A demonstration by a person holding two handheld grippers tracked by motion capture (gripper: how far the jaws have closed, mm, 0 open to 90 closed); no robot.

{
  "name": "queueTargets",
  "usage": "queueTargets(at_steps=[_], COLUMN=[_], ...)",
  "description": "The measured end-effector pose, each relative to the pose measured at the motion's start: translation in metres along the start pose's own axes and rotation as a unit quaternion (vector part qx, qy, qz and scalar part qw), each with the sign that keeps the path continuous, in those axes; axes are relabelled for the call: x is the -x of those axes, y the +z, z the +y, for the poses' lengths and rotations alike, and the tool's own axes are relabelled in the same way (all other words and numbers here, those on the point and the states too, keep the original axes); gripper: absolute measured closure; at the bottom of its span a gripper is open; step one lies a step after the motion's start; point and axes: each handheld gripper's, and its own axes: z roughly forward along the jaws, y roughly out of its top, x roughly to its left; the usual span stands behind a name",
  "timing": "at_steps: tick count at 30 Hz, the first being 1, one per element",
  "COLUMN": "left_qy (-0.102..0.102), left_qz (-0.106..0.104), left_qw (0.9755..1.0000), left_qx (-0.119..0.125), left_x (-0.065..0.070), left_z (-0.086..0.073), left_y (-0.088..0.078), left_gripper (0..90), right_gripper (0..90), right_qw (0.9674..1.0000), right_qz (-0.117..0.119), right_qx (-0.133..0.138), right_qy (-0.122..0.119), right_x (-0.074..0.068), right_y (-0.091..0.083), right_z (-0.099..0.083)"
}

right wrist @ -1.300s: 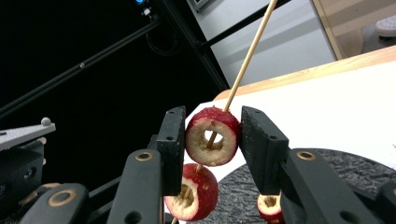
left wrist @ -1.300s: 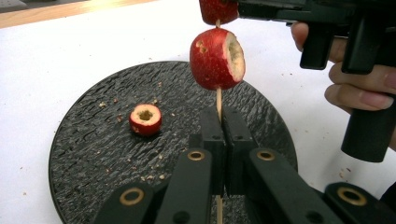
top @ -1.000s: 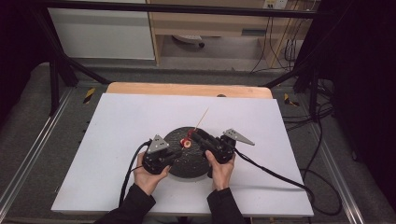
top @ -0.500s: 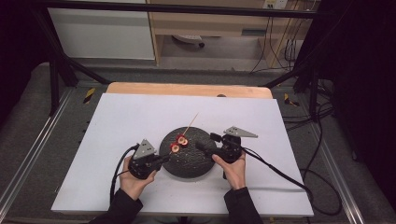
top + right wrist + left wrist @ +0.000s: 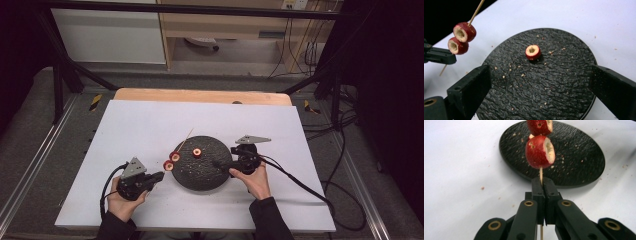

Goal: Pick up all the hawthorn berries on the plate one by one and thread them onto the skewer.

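A black round plate (image 5: pixel 205 172) lies mid-table with one cored red fruit (image 5: pixel 197 152) on it. My left gripper (image 5: pixel 161 175) is off the plate's left rim. It is shut on a thin wooden skewer (image 5: pixel 540 173) that carries two cored red fruits (image 5: pixel 540 151), tilted up over the rim. My right gripper (image 5: pixel 217 164) is at the plate's right edge. Its jaws have just been opening and now stand wide over the plate (image 5: pixel 536 100) with nothing between them. The loose fruit (image 5: pixel 533 52) lies ahead of them. The skewered fruits (image 5: pixel 464 32) hang at upper left.
A white sheet (image 5: pixel 140 125) covers the table, with a wooden edge (image 5: pixel 200 96) at the back. Crumbs are scattered over the plate. A cable (image 5: pixel 300 182) trails right from the right gripper. Metal rails run along both sides of the table.
The left gripper drew the skewer with its two fruits left, off the plate. The right gripper pulled back to the right and its jaws spread. One fruit now lies bare on the plate.
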Motion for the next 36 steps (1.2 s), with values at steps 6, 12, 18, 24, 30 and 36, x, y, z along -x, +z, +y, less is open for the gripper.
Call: queueTargets(at_steps=[6, 12, 18, 24, 30, 36], left_qy=[-0.008, -0.009, -0.011, -0.013, -0.012, -0.016], left_qz=[0.002, 0.002, 0.001, 0.0, 0.0, 0.003], left_qw=[1.0, 0.9999, 0.9999, 0.9999, 0.9999, 0.9998], left_qx=[-0.002, -0.006, -0.004, -0.004, -0.007, -0.006], left_x=[-0.007, -0.012, -0.013, -0.015, -0.016, -0.018], left_z=[-0.01, -0.018, -0.021, -0.023, -0.024, -0.025], left_y=[-0.007, -0.012, -0.016, -0.017, -0.016, -0.016], left_gripper=[88.7, 88.6, 88.6, 88.6, 88.6, 88.6], right_gripper=[4.5, 4.4, 4.4, 4.5, 5.2, 7.9], right_qw=[0.9994, 0.9984, 0.997, 0.9948, 0.9921, 0.9891], right_qz=[-0.004, -0.005, -0.007, -0.016, -0.024, -0.03], right_qx=[-0.031, -0.05, -0.069, -0.093, -0.115, -0.135], right_qy=[-0.015, -0.026, -0.036, -0.037, -0.044, -0.049], right_x=[-0.004, -0.009, -0.013, -0.015, -0.02, -0.024], right_y=[0.005, 0.012, 0.021, 0.032, 0.046, 0.063], right_z=[0.007, 0.013, 0.021, 0.03, 0.041, 0.049])
